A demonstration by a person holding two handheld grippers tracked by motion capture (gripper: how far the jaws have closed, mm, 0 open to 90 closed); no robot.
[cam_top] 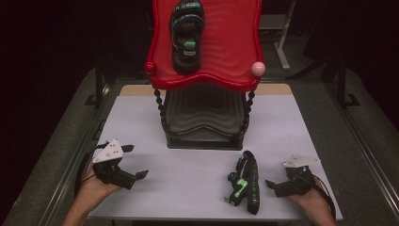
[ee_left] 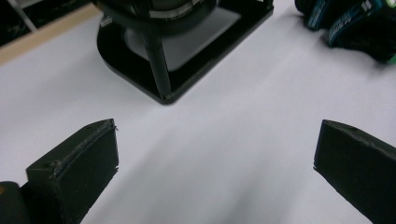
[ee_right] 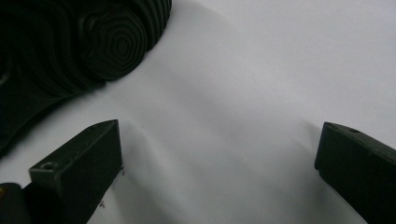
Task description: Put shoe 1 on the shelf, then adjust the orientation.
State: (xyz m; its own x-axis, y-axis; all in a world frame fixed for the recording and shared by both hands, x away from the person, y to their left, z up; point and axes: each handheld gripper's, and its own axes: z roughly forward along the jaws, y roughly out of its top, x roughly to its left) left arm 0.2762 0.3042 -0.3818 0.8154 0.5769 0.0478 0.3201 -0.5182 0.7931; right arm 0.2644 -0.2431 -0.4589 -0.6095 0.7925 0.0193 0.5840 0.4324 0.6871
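A black sandal with green trim [cam_top: 187,35] lies on the red top shelf [cam_top: 235,52] of a two-level rack. Its mate [cam_top: 247,183] lies on its side on the white table [cam_top: 188,188], near the front right. My right gripper [cam_top: 276,181] rests just right of that sandal, open and empty; in the right gripper view its gripper [ee_right: 219,135] faces the sandal's ridged black sole [ee_right: 93,42] at upper left. My left gripper [cam_top: 135,161] sits open at the front left, and in the left gripper view this gripper [ee_left: 215,135] points toward the rack's black base [ee_left: 163,60] and the lying sandal [ee_left: 359,23].
The rack's lower black shelf [cam_top: 204,117] stands at the table's middle back, between beaded black posts [cam_top: 160,106]. A pink ball [cam_top: 258,68] and a red ball [cam_top: 150,67] cap the red shelf's front corners. Dark floor and metal frames surround the table.
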